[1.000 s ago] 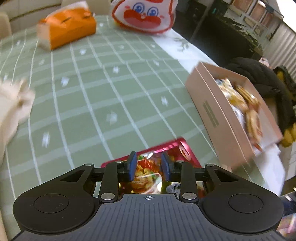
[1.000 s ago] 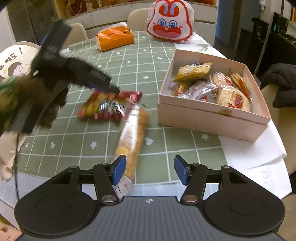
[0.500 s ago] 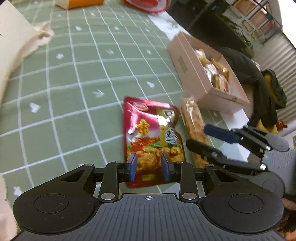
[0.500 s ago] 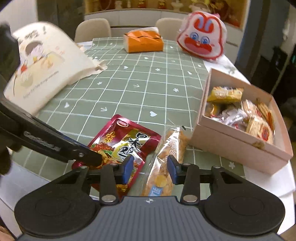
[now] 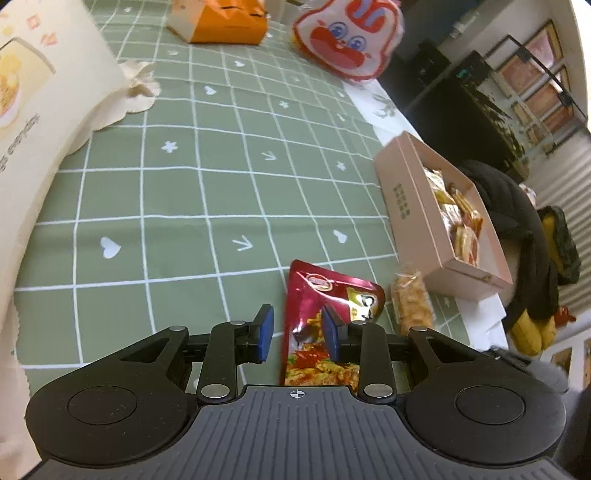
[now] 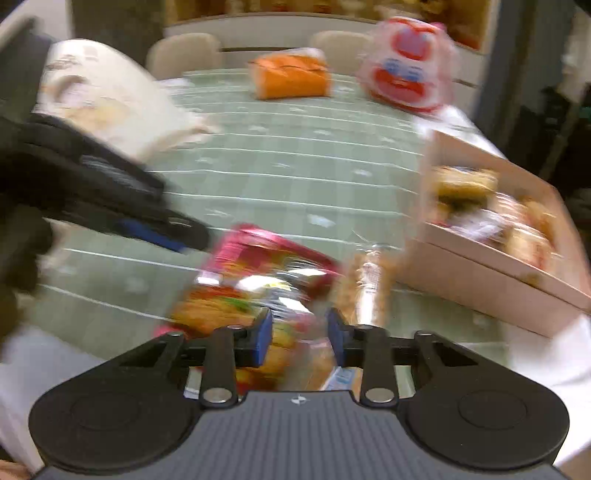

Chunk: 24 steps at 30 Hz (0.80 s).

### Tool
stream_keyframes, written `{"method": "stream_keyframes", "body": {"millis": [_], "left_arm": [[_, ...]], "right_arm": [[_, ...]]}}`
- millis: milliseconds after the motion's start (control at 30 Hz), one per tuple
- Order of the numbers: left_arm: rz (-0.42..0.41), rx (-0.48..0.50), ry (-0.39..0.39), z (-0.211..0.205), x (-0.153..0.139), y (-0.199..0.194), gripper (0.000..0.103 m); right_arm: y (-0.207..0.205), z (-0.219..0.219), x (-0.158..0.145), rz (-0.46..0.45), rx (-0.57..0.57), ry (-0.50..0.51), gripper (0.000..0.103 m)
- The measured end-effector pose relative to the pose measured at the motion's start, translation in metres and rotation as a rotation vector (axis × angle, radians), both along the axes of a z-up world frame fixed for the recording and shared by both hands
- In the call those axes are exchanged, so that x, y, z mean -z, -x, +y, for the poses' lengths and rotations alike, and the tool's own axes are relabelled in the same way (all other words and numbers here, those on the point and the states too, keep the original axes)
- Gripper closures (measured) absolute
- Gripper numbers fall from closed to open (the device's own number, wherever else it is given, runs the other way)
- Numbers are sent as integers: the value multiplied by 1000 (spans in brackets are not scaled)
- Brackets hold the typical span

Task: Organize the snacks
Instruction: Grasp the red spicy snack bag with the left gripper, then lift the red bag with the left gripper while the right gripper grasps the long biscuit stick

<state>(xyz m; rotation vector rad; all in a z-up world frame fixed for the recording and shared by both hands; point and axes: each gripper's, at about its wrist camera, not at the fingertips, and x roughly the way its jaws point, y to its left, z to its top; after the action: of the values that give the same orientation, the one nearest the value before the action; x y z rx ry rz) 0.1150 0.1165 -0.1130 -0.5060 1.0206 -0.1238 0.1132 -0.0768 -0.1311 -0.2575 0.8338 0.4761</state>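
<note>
A red snack packet [image 5: 325,291] lies on the green checked tablecloth [image 5: 184,203], with a clear cracker sleeve [image 5: 410,302] beside it. Further right stands the pink box [image 5: 406,206], which holds several snacks. My left gripper [image 5: 298,334] hovers over the packet's near end with its pads apart and touching nothing. The right wrist view is blurred. In it the left gripper [image 6: 195,240] sits just left of the packet [image 6: 258,258]. My right gripper [image 6: 299,338] has drawn its pads in over the packet's corner and the sleeve [image 6: 369,284]. I cannot tell whether either wrapper is pinched.
An orange tissue box [image 5: 221,22] and a rabbit-face bag [image 5: 347,33] stand at the far end. A cream tote bag [image 5: 37,110] lies along the left. White paper [image 5: 480,314] pokes out under the box, and a dark jacket [image 5: 517,221] hangs beyond the table's right edge.
The red packet was at my left gripper's tip a second ago and now lies beside the cracker sleeve. My right gripper's pads have narrowed and its view has rolled. The right gripper has left the left wrist view.
</note>
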Motion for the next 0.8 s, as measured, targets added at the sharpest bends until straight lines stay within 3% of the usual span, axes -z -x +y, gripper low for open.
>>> {"method": "stream_keyframes", "body": {"millis": [100, 267, 467, 600, 667, 800], "left_arm": [[1, -6, -14, 0, 1, 1, 70], [1, -29, 7, 10, 3, 4, 70], [5, -31, 34, 18, 19, -6, 70], [-10, 11, 117, 18, 26, -16, 67], [-1, 16, 107, 16, 28, -19, 73], [14, 9, 94, 19, 24, -15, 73]], "right_arm": [[-3, -15, -4, -23, 72, 14, 85], [-8, -13, -4, 59, 50, -93, 85], [-18, 9, 22, 21, 64, 8, 90], [-19, 7, 22, 21, 53, 4, 90], [-17, 8, 21, 17, 53, 6, 90], [-17, 0, 15, 35, 77, -32, 90]]}}
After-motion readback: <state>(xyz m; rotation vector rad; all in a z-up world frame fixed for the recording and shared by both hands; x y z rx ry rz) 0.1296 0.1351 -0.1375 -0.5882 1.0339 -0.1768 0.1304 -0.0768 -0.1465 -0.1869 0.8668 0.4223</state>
